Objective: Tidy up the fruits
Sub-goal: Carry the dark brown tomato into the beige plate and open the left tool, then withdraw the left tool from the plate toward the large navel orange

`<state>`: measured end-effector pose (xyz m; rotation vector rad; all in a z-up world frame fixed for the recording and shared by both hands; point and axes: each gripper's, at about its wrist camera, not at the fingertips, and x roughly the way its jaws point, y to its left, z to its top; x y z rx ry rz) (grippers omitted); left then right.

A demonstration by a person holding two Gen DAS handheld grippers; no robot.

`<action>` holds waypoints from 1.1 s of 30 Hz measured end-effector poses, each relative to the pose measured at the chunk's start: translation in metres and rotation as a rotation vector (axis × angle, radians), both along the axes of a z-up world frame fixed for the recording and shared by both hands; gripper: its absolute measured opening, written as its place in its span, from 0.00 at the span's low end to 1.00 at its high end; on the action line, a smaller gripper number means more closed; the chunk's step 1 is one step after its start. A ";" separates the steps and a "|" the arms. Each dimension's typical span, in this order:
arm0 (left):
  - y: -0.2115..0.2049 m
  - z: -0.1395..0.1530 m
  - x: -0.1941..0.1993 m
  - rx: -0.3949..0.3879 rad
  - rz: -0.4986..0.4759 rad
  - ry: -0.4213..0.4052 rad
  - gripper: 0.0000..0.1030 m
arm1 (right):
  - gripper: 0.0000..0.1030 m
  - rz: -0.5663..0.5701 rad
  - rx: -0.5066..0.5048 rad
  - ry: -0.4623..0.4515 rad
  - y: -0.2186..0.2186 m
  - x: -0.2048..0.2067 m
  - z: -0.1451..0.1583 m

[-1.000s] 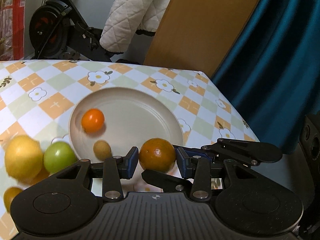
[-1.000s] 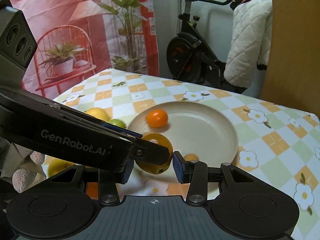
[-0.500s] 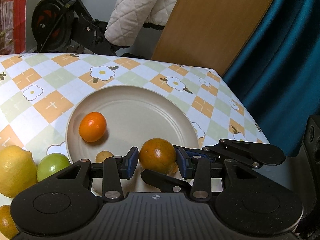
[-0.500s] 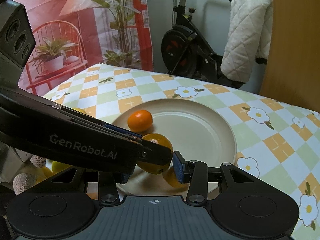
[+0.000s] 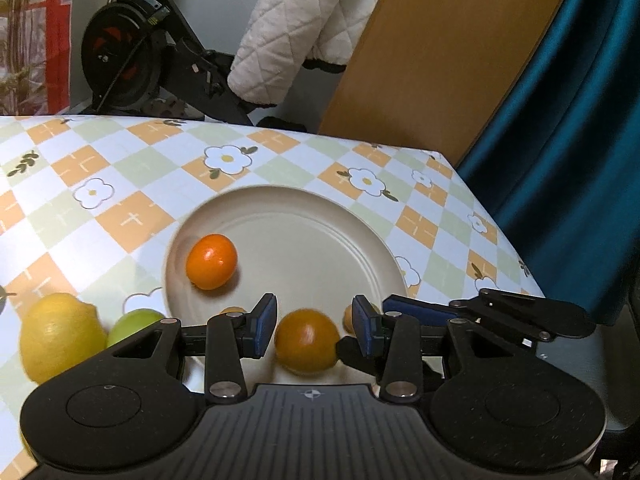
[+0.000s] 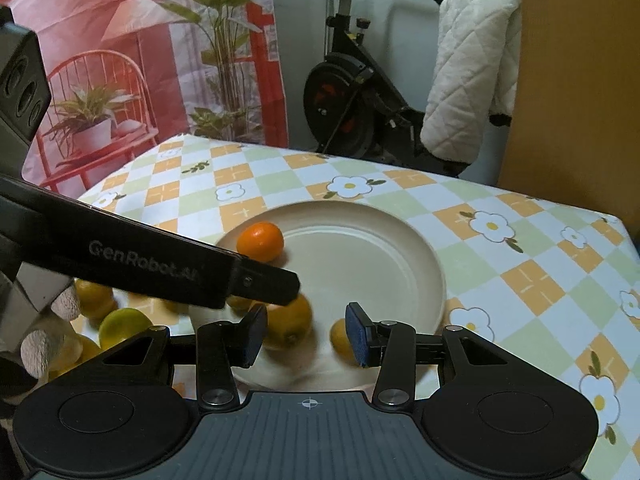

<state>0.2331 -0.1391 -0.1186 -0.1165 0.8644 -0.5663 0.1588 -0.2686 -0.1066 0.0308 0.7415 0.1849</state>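
1. Left wrist view: left gripper (image 5: 312, 326) spread wide, blue pads (image 5: 265, 330) standing clear of the orange (image 5: 307, 340) on both sides, gripping nothing.
2. Same view: orange blurred, sitting between the parted fingers at the near rim of the plate (image 5: 328, 232), touching neither pad as far as can be told.
3. Right gripper (image 6: 306, 334) likewise spread, nothing clamped; fingers (image 6: 358, 334) poised over the near rim of the plate (image 6: 380, 248).
4. Right wrist view: long black finger of the left gripper (image 6: 264, 286) reaching in from the left edge of the frame, its tip above the orange (image 6: 290, 322), which shows just inside the right gripper's left pad.
5. Small yellow-orange fruit (image 6: 340, 338) just beside the right gripper's right pad on the near rim; contact with the pad too blurred to tell.
6. Tangerine (image 5: 211, 261) lying on the left side of the plate, well apart from both grippers; seen also in the right wrist view (image 6: 260, 241).
7. Off the plate, toward the near-left corner of the table (image 5: 132, 168): lemon (image 5: 60, 336) and green fruit (image 5: 134, 326) side by side, the green one just beside the plate's rim.
8. Behind the table's far edge: exercise bike (image 5: 132, 56), white quilted cloth (image 5: 288, 28), wooden board (image 5: 440, 52), teal curtain (image 5: 568, 128).
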 end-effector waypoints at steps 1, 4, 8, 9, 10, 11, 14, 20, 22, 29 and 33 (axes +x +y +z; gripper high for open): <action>0.002 0.002 -0.002 -0.001 0.000 -0.004 0.42 | 0.39 0.000 0.001 -0.005 0.000 -0.002 0.002; 0.006 0.009 -0.011 0.006 -0.003 -0.022 0.42 | 0.39 0.002 0.009 -0.017 0.003 -0.010 0.010; 0.012 0.018 -0.024 0.009 0.003 -0.041 0.42 | 0.39 0.009 0.015 -0.028 0.009 -0.020 0.018; 0.014 0.021 -0.027 0.010 0.006 -0.046 0.42 | 0.39 0.009 0.018 -0.028 0.011 -0.022 0.019; 0.016 0.023 -0.030 0.012 0.009 -0.050 0.42 | 0.39 0.009 0.021 -0.029 0.012 -0.025 0.021; 0.018 0.025 -0.033 0.016 0.012 -0.055 0.42 | 0.39 0.010 0.024 -0.030 0.014 -0.028 0.022; 0.023 0.030 -0.043 0.029 0.020 -0.068 0.42 | 0.39 0.012 0.029 -0.031 0.020 -0.035 0.025; 0.031 0.037 -0.062 0.078 0.020 -0.101 0.42 | 0.39 0.016 0.048 -0.023 0.032 -0.045 0.026; 0.035 0.038 -0.067 0.089 0.024 -0.105 0.42 | 0.39 0.020 0.052 -0.018 0.037 -0.047 0.024; 0.051 0.036 -0.077 0.116 0.044 -0.114 0.42 | 0.39 0.037 0.064 -0.003 0.053 -0.052 0.019; 0.060 0.035 -0.081 0.122 0.055 -0.112 0.42 | 0.39 0.042 0.068 0.003 0.060 -0.053 0.016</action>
